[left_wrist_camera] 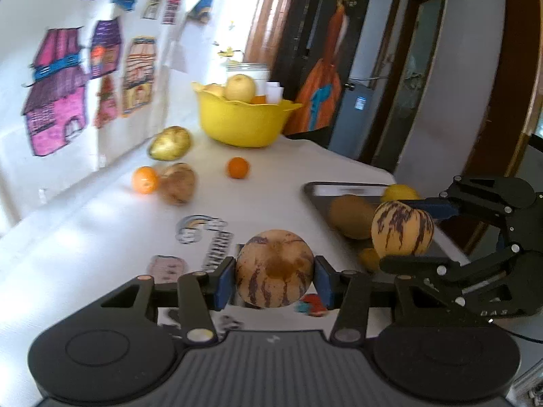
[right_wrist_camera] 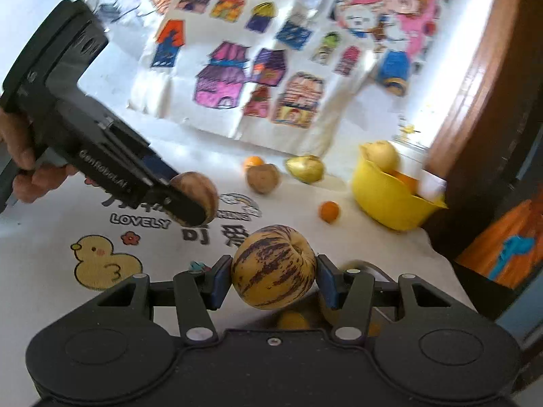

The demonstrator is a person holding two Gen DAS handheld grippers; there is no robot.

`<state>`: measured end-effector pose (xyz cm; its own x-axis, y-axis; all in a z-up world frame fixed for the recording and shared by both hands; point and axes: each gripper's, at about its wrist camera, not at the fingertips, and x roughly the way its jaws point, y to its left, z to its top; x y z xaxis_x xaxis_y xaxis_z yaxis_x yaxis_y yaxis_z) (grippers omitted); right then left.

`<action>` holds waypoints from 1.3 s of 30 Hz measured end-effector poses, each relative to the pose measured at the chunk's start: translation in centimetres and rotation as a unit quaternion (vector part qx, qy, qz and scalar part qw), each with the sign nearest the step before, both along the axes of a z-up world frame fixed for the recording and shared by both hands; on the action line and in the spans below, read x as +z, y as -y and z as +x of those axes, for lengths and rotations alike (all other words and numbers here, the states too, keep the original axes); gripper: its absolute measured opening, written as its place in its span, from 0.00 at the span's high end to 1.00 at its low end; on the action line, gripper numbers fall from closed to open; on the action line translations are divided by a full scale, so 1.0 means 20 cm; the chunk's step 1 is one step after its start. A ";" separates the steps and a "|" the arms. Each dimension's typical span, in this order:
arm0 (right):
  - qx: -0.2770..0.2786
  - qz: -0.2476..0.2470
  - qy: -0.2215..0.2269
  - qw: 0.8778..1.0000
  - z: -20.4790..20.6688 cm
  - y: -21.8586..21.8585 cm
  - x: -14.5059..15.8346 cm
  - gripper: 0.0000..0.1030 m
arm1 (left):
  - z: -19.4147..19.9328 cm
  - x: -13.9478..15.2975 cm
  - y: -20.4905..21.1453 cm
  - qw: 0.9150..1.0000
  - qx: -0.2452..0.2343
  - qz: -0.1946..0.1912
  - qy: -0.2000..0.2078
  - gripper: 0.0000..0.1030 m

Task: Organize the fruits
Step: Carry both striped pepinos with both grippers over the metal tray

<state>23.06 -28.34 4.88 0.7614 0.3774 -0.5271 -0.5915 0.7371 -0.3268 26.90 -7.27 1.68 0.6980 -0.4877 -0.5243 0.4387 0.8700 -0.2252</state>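
Note:
My left gripper (left_wrist_camera: pixel 275 281) is shut on a tan purple-striped melon (left_wrist_camera: pixel 274 268), held above the white printed tablecloth (left_wrist_camera: pixel 101 237). It also shows in the right wrist view (right_wrist_camera: pixel 193 200). My right gripper (right_wrist_camera: pixel 274 283) is shut on a yellow purple-striped melon (right_wrist_camera: pixel 274 266), held over a dark tray (left_wrist_camera: pixel 315 190); this gripper shows at the right of the left wrist view (left_wrist_camera: pixel 404 234). The tray holds a brown kiwi-like fruit (left_wrist_camera: pixel 351 215) and a lemon (left_wrist_camera: pixel 398 192).
A yellow bowl (left_wrist_camera: pixel 244 122) with a pear and other fruit stands at the table's far end. Loose on the cloth: two oranges (left_wrist_camera: pixel 145 179) (left_wrist_camera: pixel 238 167), a brown fruit (left_wrist_camera: pixel 178 183) and a yellow-green mango (left_wrist_camera: pixel 169 143). A drawing-covered wall runs along the left.

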 end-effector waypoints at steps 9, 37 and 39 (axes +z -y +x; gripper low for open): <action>-0.064 0.007 0.002 0.998 -0.10 0.25 -0.01 0.47 | -0.10 0.02 0.22 0.999 -0.043 -0.018 -0.008 0.49; -0.189 0.047 -0.058 0.979 0.08 0.56 -0.19 0.47 | -0.15 -0.09 0.61 0.995 -0.086 0.045 0.002 0.49; -0.195 0.057 -0.062 0.977 0.10 0.56 -0.20 0.47 | -0.16 -0.10 0.62 0.995 -0.085 0.052 0.009 0.49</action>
